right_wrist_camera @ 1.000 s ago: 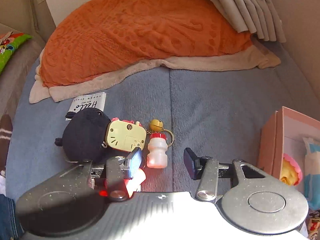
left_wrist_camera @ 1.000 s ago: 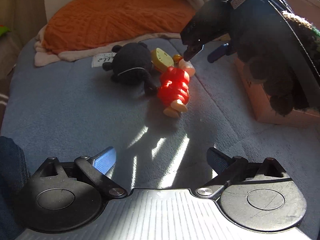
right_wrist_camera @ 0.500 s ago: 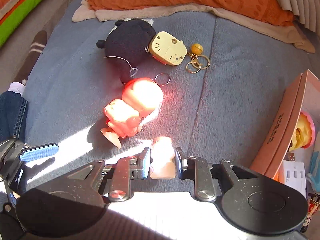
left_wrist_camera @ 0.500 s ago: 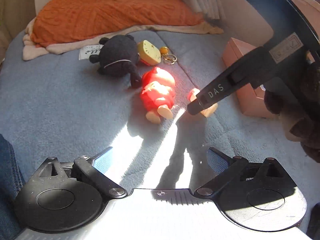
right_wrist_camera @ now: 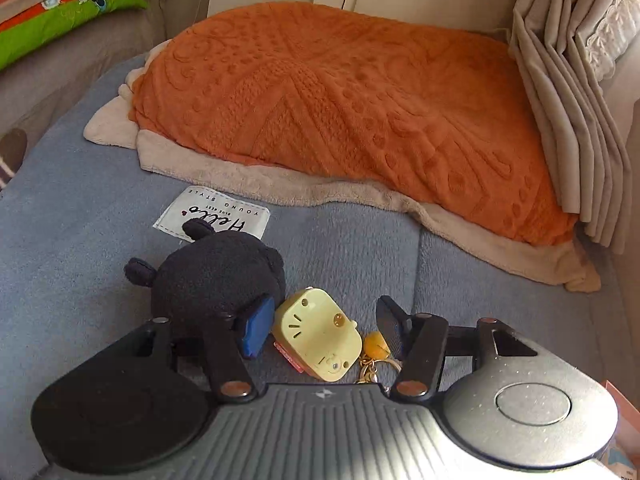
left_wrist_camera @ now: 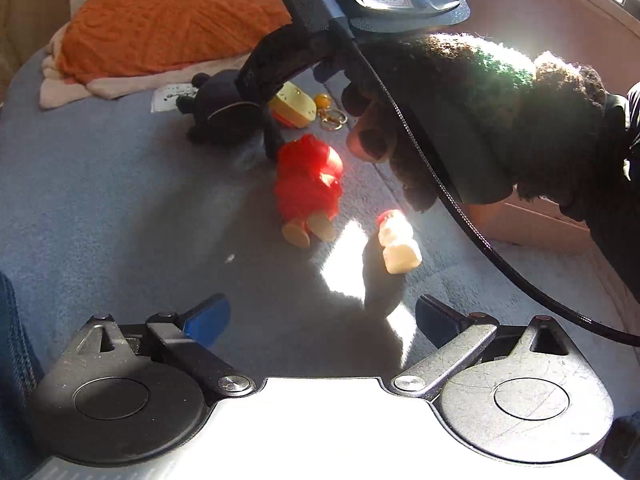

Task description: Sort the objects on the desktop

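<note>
While opening around the yellow clock charm [right_wrist_camera: 318, 334] at lower centre, right gripper [right_wrist_camera: 320, 326] jaws straddle it, pads apart from it (centre first, then close clear of black plush [right_wrist_camera: 218, 284]). Left gripper [left_wrist_camera: 320, 318] spread, empty. Pink box [right_wrist_camera: 622, 432], lower right corner: contents unclear.

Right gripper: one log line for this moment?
right gripper: opening, over yellow charm, no grip | left gripper: open, empty | bottle: lying on blanket

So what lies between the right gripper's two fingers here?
In the right wrist view, the yellow charm lies on the blue blanket between the opening fingers of the right gripper, untouched.
</note>
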`<move>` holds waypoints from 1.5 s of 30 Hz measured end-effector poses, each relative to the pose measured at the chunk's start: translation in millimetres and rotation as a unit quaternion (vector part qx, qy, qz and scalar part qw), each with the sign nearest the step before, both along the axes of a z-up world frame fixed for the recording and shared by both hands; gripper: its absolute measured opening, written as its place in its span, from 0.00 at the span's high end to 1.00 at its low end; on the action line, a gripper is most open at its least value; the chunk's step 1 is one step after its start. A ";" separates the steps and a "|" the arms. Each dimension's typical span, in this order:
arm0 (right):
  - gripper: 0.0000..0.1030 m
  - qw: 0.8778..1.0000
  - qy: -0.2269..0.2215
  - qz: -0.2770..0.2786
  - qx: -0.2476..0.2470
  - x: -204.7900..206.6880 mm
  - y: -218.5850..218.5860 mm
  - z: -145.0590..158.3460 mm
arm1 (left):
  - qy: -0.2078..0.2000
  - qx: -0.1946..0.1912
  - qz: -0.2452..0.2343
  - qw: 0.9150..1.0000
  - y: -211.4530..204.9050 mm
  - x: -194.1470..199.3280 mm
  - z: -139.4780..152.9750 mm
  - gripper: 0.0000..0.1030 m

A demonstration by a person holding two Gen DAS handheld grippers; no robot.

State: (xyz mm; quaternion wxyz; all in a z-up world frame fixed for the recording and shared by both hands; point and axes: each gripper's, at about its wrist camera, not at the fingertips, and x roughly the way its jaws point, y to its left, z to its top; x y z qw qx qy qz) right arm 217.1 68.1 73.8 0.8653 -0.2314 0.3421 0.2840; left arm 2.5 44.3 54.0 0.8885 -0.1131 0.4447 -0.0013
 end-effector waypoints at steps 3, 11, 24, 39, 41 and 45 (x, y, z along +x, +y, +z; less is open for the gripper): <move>0.64 0.998 0.060 0.005 0.028 10.3 -11.2 5.1 | 0.011 -0.016 0.004 1.000 3.4 1.8 -3.4 0.01; 0.70 0.995 0.019 -0.050 -0.084 -23.7 -52.6 13.7 | 0.016 -0.011 0.007 1.000 2.9 2.9 -6.4 0.01; 0.32 0.979 0.134 -0.094 0.121 21.9 -44.9 7.2 | 0.028 -0.024 0.003 0.999 2.4 4.6 -7.0 0.01; 0.46 0.957 0.245 -0.095 0.126 3.6 -95.4 1.1 | 0.044 -0.016 0.004 0.999 5.2 7.1 -19.5 0.01; 0.46 0.958 0.240 -0.094 0.126 -8.8 -108.9 8.8 | 0.046 -0.008 0.001 0.999 4.0 8.1 -22.2 0.01; 0.46 0.964 0.215 -0.092 0.126 -43.2 -142.2 28.0 | 0.043 0.020 -0.023 0.999 -4.8 6.7 -25.0 0.00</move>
